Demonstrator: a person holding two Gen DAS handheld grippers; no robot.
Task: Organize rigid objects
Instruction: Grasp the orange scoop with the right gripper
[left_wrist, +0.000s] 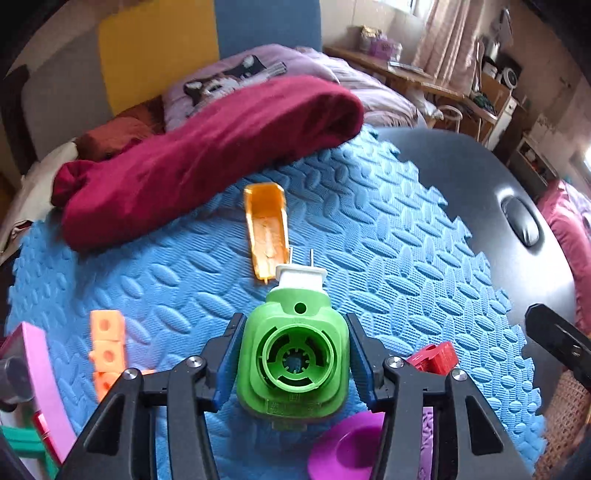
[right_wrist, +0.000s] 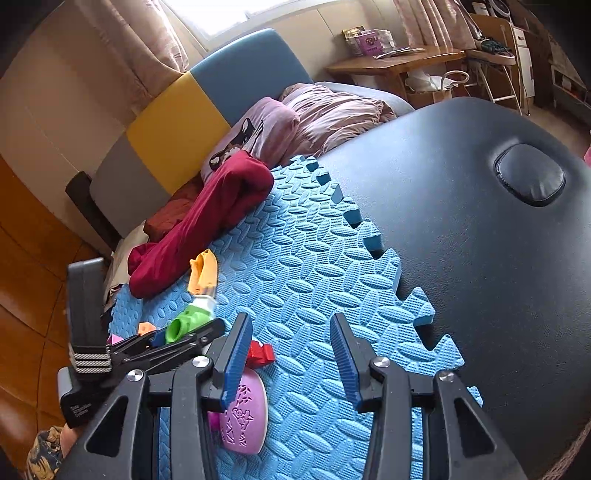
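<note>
From my left wrist, my left tongs (left_wrist: 293, 363) are clamped on the green plastic plug-in device with a white pronged end (left_wrist: 293, 354), blue pads pressing its two sides, prongs pointing to twelve o'clock; it seems lifted off the blue textured foam mat (left_wrist: 388, 236), though I cannot tell for sure; just past the prongs, at twelve o'clock, lies the orange plastic scoop-shaped tray (left_wrist: 266, 229), and beyond it the dark red folded cloth (left_wrist: 207, 155); at nine o'clock sit orange holed cubes (left_wrist: 106, 343), at three o'clock a small red plastic block (left_wrist: 436, 356), at five o'clock a magenta round dish (left_wrist: 347, 448).

From my right wrist, my right tongs (right_wrist: 290, 358) stand wide with nothing between them, over bare mat; a pink patterned oval piece (right_wrist: 245, 417) lies beside the left finger at seven o'clock; the green device shows at nine o'clock in the other tongs; the black padded bench (right_wrist: 480, 240) carries the mat and stretches to two o'clock.

I judge the step as carrying the green device to its place, perhaps toward the orange tray; next I should choose a spot, lower it level, then ease the tongs apart without knocking the tray.
</note>
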